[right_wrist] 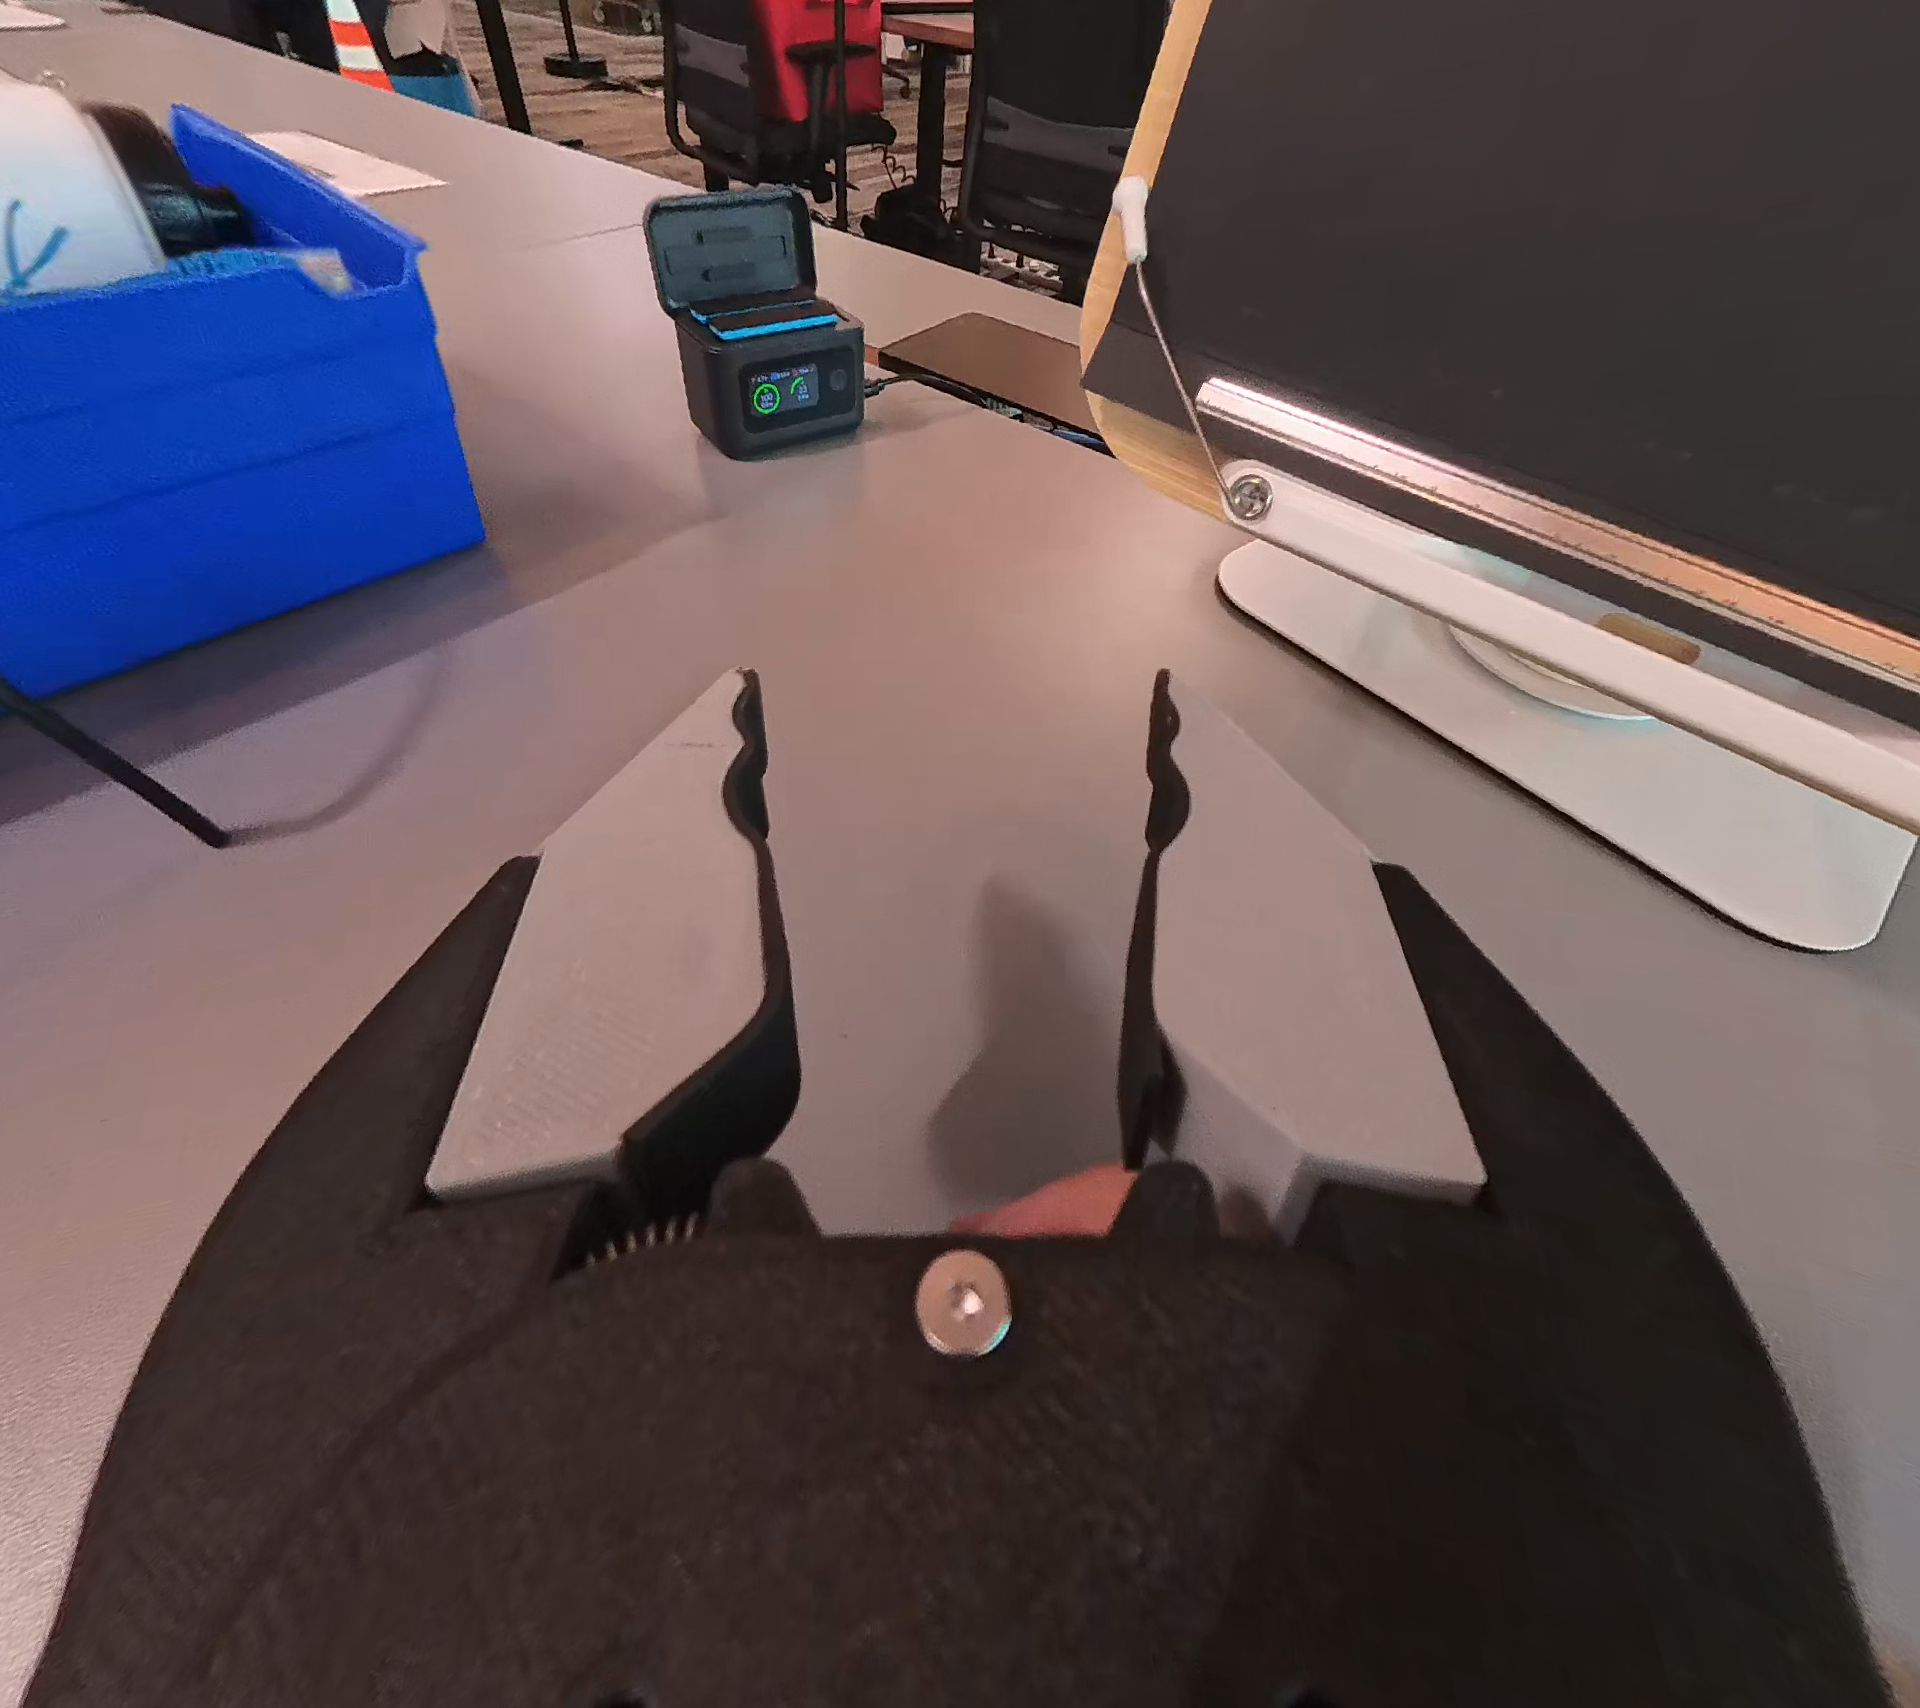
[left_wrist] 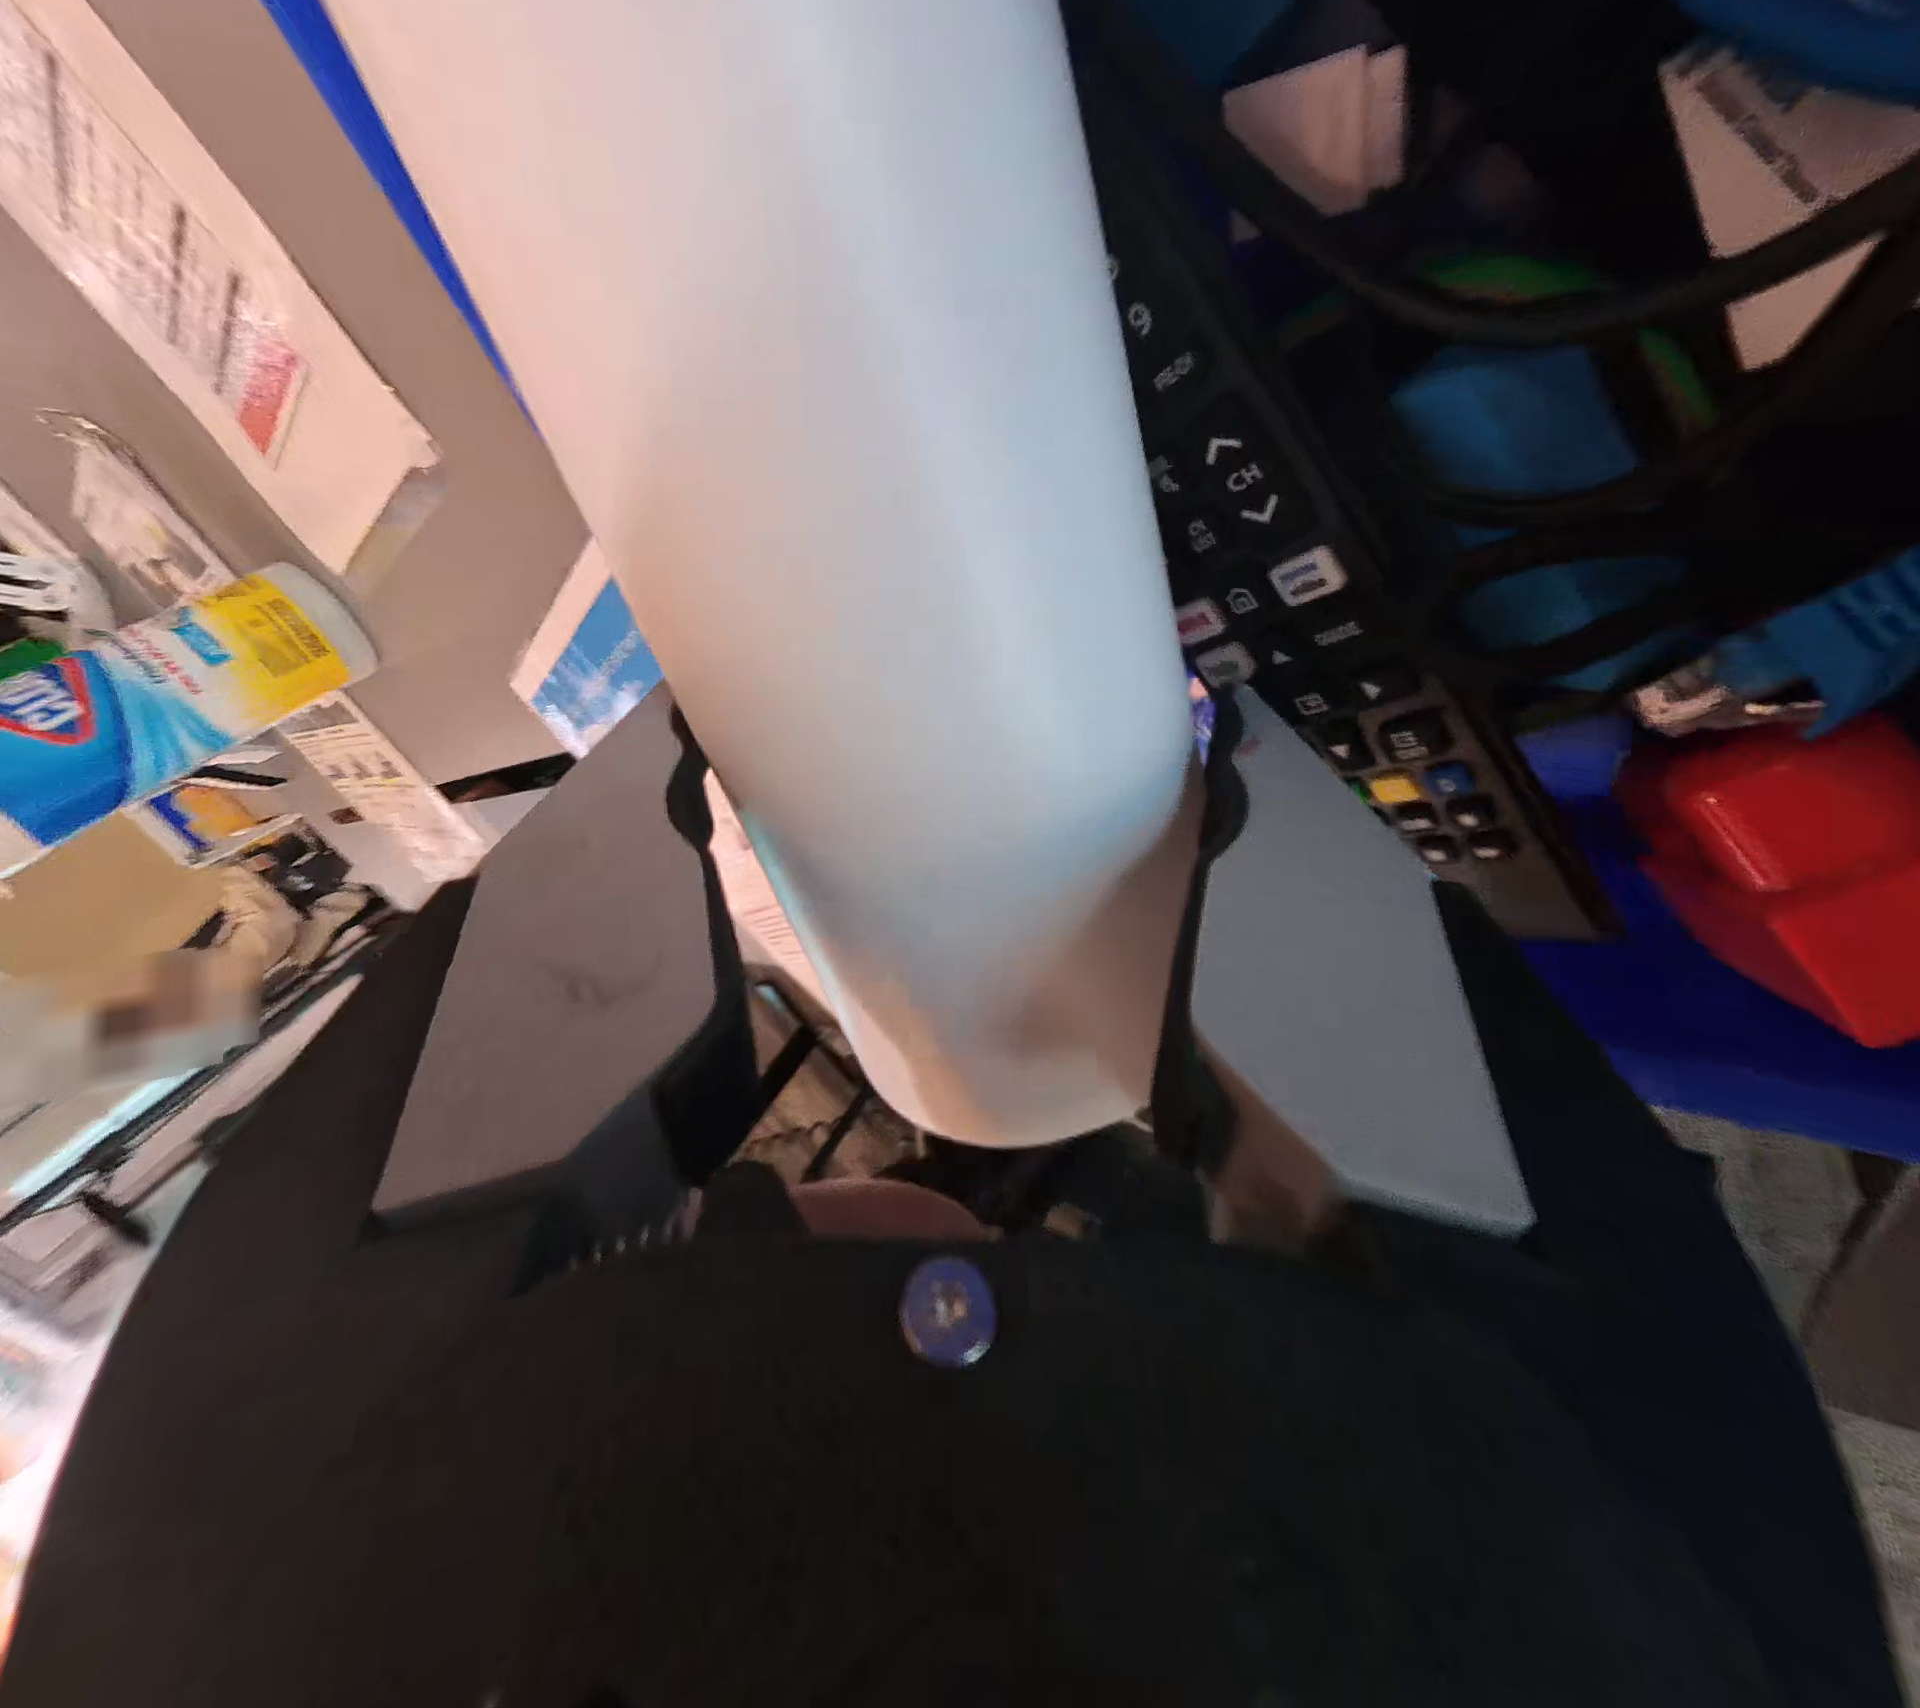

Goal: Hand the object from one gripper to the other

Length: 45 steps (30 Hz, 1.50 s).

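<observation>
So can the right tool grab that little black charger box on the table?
Probably yes. The right tool is open and empty, and only bare grey table lies between it and the charger box.

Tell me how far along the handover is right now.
Done: the left gripper is clamped on the white cylinder, lifted over the blue bin of clutter. In hand: carrying it, judging by the motion blur. Left: the right gripper is open and empty above the grey table, so the pass and release haven't happened.
</observation>
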Motion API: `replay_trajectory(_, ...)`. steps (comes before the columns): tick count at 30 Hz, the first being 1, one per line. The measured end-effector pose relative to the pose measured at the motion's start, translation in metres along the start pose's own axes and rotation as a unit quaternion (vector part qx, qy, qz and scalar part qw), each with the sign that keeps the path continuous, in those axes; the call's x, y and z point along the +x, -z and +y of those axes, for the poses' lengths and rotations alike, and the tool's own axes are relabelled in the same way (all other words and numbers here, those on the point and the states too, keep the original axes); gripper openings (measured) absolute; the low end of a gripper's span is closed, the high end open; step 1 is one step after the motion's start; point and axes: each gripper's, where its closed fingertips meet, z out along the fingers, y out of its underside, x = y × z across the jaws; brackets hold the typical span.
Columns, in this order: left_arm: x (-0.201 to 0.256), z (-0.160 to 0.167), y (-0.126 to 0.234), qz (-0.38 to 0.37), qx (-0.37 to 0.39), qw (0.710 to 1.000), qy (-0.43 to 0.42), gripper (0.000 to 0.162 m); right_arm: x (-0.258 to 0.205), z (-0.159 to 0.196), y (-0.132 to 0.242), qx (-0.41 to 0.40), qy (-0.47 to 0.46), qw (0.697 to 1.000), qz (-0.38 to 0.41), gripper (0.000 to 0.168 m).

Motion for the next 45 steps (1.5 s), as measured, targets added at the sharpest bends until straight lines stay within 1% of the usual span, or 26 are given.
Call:
replay_trajectory(1,-0.004,0.000,0.001,-0.017,-0.002,1.000,-0.011,0.092,0.000,-0.001,0.001,0.003,0.000,1.000,0.000,0.071)
replay_trajectory(3,-0.016,-0.004,0.007,-0.080,0.020,0.996,-0.039,0.088,0.000,-0.002,0.001,0.004,-0.003,1.000,-0.003,0.071)
replay_trajectory(6,-0.038,-0.008,0.026,-0.192,0.057,0.977,-0.067,0.086,-0.003,-0.002,0.001,0.002,-0.003,1.000,-0.007,0.070)
replay_trajectory(9,-0.051,-0.007,0.042,-0.250,0.095,0.961,-0.067,0.086,-0.005,-0.001,0.000,0.000,0.006,1.000,-0.008,0.069)
replay_trajectory(10,-0.058,-0.006,0.050,-0.280,0.106,0.952,-0.070,0.086,-0.006,-0.001,0.000,-0.001,0.008,1.000,-0.008,0.069)
replay_trajectory(13,-0.077,-0.009,0.086,-0.382,0.155,0.907,-0.087,0.086,-0.008,-0.002,0.001,0.002,0.011,1.000,-0.012,0.070)
replay_trajectory(15,-0.075,-0.016,0.115,-0.407,0.212,0.886,-0.073,0.086,-0.012,-0.006,0.002,0.008,0.007,1.000,-0.030,0.071)
replay_trajectory(17,-0.059,-0.030,0.149,-0.389,0.295,0.872,-0.038,0.086,-0.024,-0.012,0.006,0.021,-0.014,0.997,-0.074,0.073)
replay_trajectory(18,-0.046,-0.040,0.169,-0.371,0.344,0.862,-0.021,0.086,-0.034,-0.016,0.008,0.027,-0.039,0.993,-0.113,0.075)
replay_trajectory(19,-0.028,-0.051,0.189,-0.344,0.395,0.852,-0.007,0.086,-0.046,-0.021,0.012,0.030,-0.071,0.984,-0.163,0.083)
replay_trajectory(20,-0.006,-0.064,0.210,-0.311,0.450,0.837,0.002,0.086,-0.059,-0.027,0.018,0.034,-0.104,0.970,-0.215,0.094)
replay_trajectory(22,0.044,-0.090,0.248,-0.227,0.550,0.803,0.012,0.086,-0.073,-0.043,0.034,0.061,-0.150,0.943,-0.290,0.107)
replay_trajectory(24,0.094,-0.116,0.277,-0.148,0.629,0.763,0.009,0.086,-0.075,-0.063,0.052,0.106,-0.167,0.922,-0.332,0.111)
replay_trajectory(27,0.155,-0.152,0.294,-0.064,0.693,0.718,-0.015,0.086,-0.064,-0.089,0.078,0.168,-0.170,0.906,-0.350,0.112)
replay_trajectory(30,0.211,-0.186,0.287,0.023,0.713,0.699,-0.053,0.086,-0.050,-0.105,0.098,0.216,-0.158,0.899,-0.346,0.111)
replay_trajectory(32,0.244,-0.204,0.279,0.069,0.718,0.687,-0.090,0.086,-0.044,-0.106,0.101,0.224,-0.150,0.901,-0.340,0.111)
replay_trajectory(33,0.260,-0.212,0.275,0.087,0.719,0.680,-0.114,0.086,-0.043,-0.106,0.102,0.226,-0.148,0.900,-0.342,0.108)
replay_trajectory(35,0.275,-0.230,0.271,0.100,0.727,0.667,-0.128,0.086,-0.038,-0.102,0.097,0.221,-0.145,0.906,-0.331,0.109)
replay_trajectory(38,0.283,-0.251,0.271,0.137,0.741,0.645,-0.127,0.086,-0.022,-0.095,0.086,0.209,-0.151,0.920,-0.296,0.109)
replay_trajectory(39,0.284,-0.257,0.270,0.134,0.743,0.643,-0.127,0.087,-0.017,-0.094,0.084,0.206,-0.151,0.922,-0.290,0.107)
replay_trajectory(42,0.279,-0.268,0.260,0.088,0.723,0.674,-0.124,0.086,-0.012,-0.083,0.077,0.183,-0.146,0.930,-0.284,0.104)
replay_trajectory(45,0.277,-0.267,0.243,0.082,0.702,0.698,-0.116,0.087,-0.021,-0.071,0.067,0.153,-0.116,0.939,-0.285,0.104)
